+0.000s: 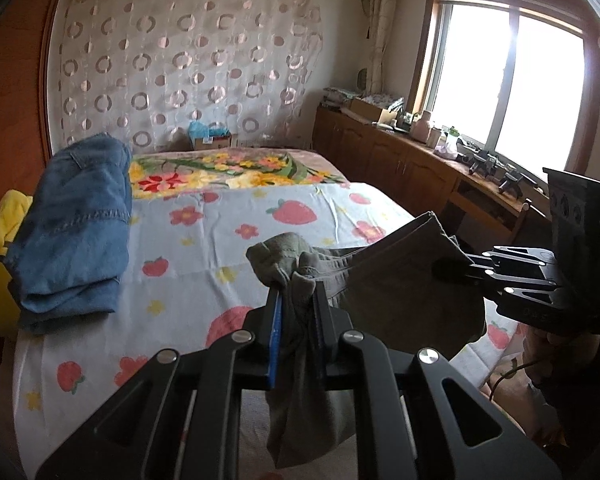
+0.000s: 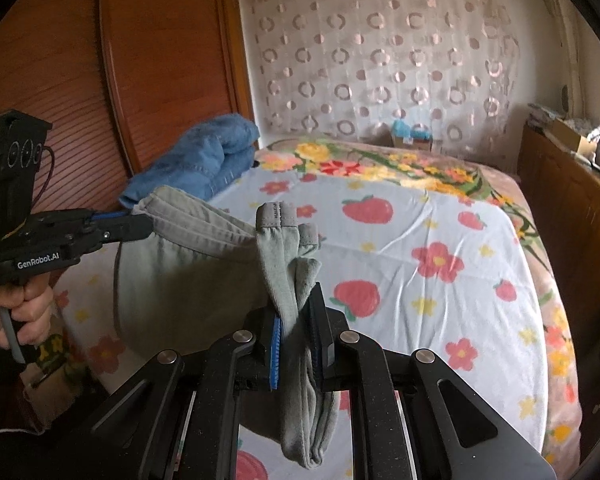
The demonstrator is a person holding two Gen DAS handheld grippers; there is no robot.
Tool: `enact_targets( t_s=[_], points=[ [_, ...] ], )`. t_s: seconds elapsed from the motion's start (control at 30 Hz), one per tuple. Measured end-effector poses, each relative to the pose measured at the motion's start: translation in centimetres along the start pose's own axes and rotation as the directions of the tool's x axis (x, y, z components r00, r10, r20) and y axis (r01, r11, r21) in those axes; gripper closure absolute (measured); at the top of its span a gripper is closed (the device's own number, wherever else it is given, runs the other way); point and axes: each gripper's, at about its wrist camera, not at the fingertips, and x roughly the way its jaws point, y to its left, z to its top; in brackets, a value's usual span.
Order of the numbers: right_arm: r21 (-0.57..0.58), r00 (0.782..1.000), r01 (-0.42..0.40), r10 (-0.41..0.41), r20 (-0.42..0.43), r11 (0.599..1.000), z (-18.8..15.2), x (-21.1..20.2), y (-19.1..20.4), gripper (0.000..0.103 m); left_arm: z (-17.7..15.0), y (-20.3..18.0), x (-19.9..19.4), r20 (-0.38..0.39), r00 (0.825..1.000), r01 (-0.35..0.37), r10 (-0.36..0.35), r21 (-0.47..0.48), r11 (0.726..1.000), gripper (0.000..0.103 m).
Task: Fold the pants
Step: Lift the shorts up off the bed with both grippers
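Grey pants (image 1: 400,292) hang in the air above the bed, stretched between both grippers. In the left wrist view my left gripper (image 1: 298,290) is shut on a bunched end of the fabric, which droops below the jaws. My right gripper (image 1: 438,270) comes in from the right and pinches the other end. In the right wrist view my right gripper (image 2: 298,304) is shut on a folded grey band of the pants (image 2: 180,272). The left gripper (image 2: 148,224), held in a hand at the left, clamps the far corner.
A bed sheet (image 1: 260,240) with strawberries and flowers lies under the pants. Folded blue jeans (image 1: 76,220) are piled at its left side beside something yellow (image 1: 4,240). A wooden wardrobe (image 2: 160,60) stands left, a low cluttered cabinet (image 1: 400,160) under the window right.
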Motion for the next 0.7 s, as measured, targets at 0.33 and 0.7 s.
enact_targets(
  t_s=[0.33, 0.7],
  points=[
    [-0.026, 0.999, 0.013, -0.012, 0.052, 1.0, 1.9, -2.3, 0.7, 0.094, 1.6, -0.7, -2.6, 0.063, 0.998, -0.006, 0.005, 0.023, 1.0, 0.092],
    [-0.066, 0.995, 0.022, -0.015, 0.099, 0.998, 4.1, -4.3, 1.5, 0.094, 3.2, -1.0, -5.2, 0.12, 0.993, -0.027, 0.021, 0.047, 0.999, 0.092]
  ],
)
